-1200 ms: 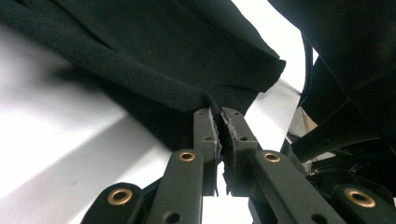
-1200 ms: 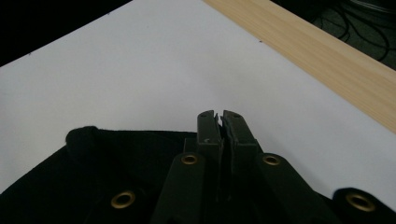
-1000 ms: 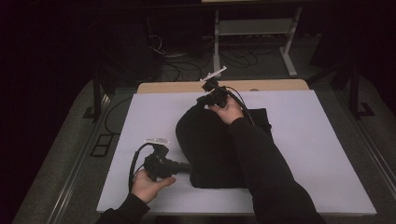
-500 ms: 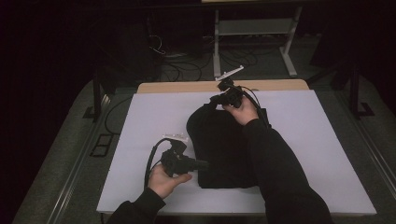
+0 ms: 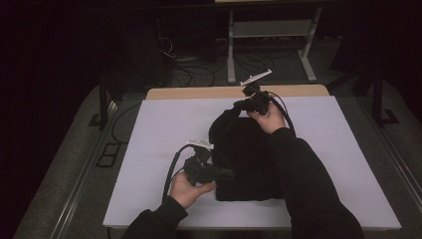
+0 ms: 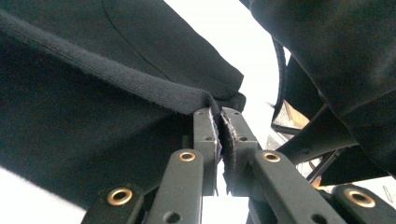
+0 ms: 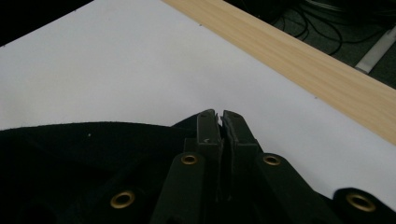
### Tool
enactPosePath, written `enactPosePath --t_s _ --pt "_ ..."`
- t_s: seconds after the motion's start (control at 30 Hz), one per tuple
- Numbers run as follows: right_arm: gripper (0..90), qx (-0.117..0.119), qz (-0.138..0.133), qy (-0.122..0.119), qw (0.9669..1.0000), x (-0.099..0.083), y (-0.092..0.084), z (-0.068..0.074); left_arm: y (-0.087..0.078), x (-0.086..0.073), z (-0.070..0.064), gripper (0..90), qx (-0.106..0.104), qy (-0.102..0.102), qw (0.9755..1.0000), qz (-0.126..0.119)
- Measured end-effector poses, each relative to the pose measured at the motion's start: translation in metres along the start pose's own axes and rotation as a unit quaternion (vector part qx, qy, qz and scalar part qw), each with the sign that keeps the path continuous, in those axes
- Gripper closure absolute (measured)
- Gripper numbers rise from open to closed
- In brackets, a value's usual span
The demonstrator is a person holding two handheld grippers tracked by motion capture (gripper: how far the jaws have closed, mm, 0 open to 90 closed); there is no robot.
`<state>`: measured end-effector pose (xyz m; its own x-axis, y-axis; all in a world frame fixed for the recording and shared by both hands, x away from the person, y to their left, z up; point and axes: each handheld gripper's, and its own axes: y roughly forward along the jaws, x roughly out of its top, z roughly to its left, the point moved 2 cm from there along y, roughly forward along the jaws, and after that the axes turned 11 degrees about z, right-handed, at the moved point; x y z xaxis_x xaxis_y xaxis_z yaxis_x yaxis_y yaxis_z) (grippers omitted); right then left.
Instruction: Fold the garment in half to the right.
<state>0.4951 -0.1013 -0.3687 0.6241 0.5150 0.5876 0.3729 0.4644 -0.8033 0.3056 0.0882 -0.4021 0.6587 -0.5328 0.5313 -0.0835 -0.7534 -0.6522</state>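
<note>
A black garment (image 5: 244, 149) lies on the white table top (image 5: 159, 129), bunched toward its far end. My left gripper (image 5: 226, 174) comes in from the left at the garment's near left edge. In the left gripper view the left gripper (image 6: 219, 114) is shut on the ribbed hem of the garment (image 6: 93, 116). My right gripper (image 5: 246, 102) is at the garment's far end, where the cloth rises toward it. In the right gripper view the right gripper (image 7: 219, 116) is shut, with black cloth (image 7: 70, 163) gathered around and between its jaws.
A wooden strip (image 5: 199, 93) runs along the table's far edge, and shows as the wooden strip (image 7: 303, 60) in the right gripper view. Beyond it stand a metal rack (image 5: 268, 30) and floor cables (image 5: 189, 74). A dark sleeve (image 6: 336, 46) hangs over the left gripper view.
Both grippers have moved to the right, dragging the garment with them. The right gripper has also gone slightly farther toward the wooden strip.
</note>
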Motion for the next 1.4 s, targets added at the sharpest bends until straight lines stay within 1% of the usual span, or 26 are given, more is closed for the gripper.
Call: enactPosePath --t_s 0.17,0.4,0.73,0.77,0.83,0.93,1.1,1.27,1.4 --pt "84.8 -0.002 -0.006 0.008 0.9999 -0.006 -0.005 -0.007 0.007 0.007 -0.002 83.6 -0.003 0.002 1.0 0.003" --pt "84.8 -0.006 -0.002 0.015 0.9999 -0.021 -0.007 -0.017 0.019 0.016 -0.006 83.8 -0.009 0.008 0.9999 0.011" --pt "84.6 -0.009 -0.009 0.028 0.9995 -0.033 -0.015 -0.03 0.032 0.027 -0.01 83.7 -0.017 0.013 0.9997 0.014" --pt "84.7 -0.01 -0.009 0.027 0.9995 -0.033 -0.015 -0.03 0.034 0.029 -0.011 83.7 -0.018 0.016 0.9996 0.015" --pt "84.7 -0.013 -0.014 0.031 0.9994 -0.035 -0.017 -0.032 0.037 0.032 -0.012 83.8 -0.015 0.02 0.9995 0.022" --pt "84.7 -0.014 -0.015 0.033 0.9992 -0.038 -0.019 -0.034 0.04 0.038 -0.014 83.8 -0.016 0.022 0.9994 0.021" --pt "84.7 -0.016 -0.015 0.035 0.9992 -0.043 -0.024 -0.039 0.045 0.048 -0.021 83.8 -0.012 0.037 0.9988 0.028" --pt "84.7 -0.016 -0.021 0.041 0.9988 -0.048 -0.029 -0.044 0.053 0.056 -0.026 83.8 -0.015 0.045 0.9984 0.033" --pt "84.7 -0.019 -0.023 0.048 0.9984 -0.054 -0.032 -0.049 0.062 0.061 -0.028 83.8 -0.023 0.045 0.9982 0.033"
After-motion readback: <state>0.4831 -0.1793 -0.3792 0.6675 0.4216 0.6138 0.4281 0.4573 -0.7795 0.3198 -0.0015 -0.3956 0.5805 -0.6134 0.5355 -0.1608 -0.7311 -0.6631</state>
